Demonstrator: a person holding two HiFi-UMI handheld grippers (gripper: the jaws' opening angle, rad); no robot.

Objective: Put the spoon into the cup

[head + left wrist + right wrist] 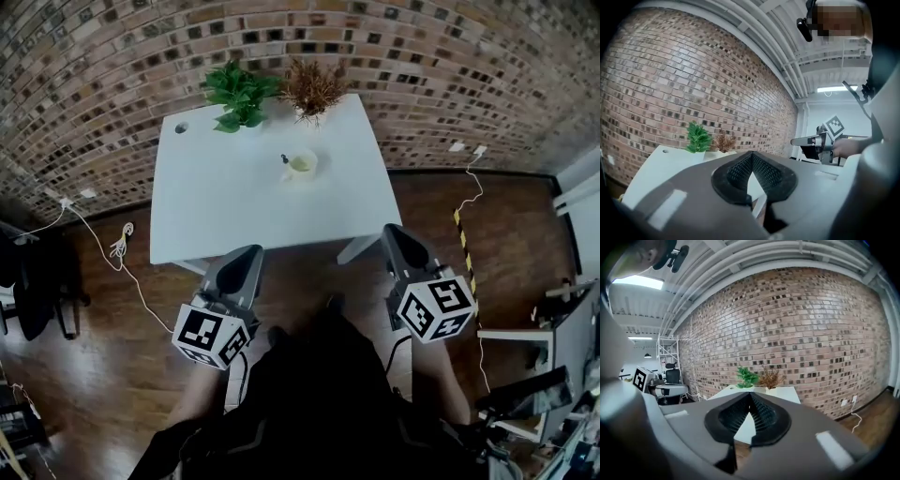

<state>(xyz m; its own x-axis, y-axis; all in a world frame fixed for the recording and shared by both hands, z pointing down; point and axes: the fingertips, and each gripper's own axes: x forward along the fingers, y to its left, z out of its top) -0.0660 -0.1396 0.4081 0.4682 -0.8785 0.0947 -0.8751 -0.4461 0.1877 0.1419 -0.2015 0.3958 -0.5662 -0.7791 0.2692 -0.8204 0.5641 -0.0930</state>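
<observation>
The white table (216, 206) fills the upper middle of the head view. Its near edge lies just above both tongs, with open wooden floor (94, 356) around it. The cup (302, 166) stands upper right of the table's middle, clear of every edge, below a green plant (239, 94) and a dried plant (312, 89). The spoon (284, 159) sits in it, its dark handle slanting over the left rim. The left tongs (249, 255) and right tongs (394, 234) are closed on nothing.
</observation>
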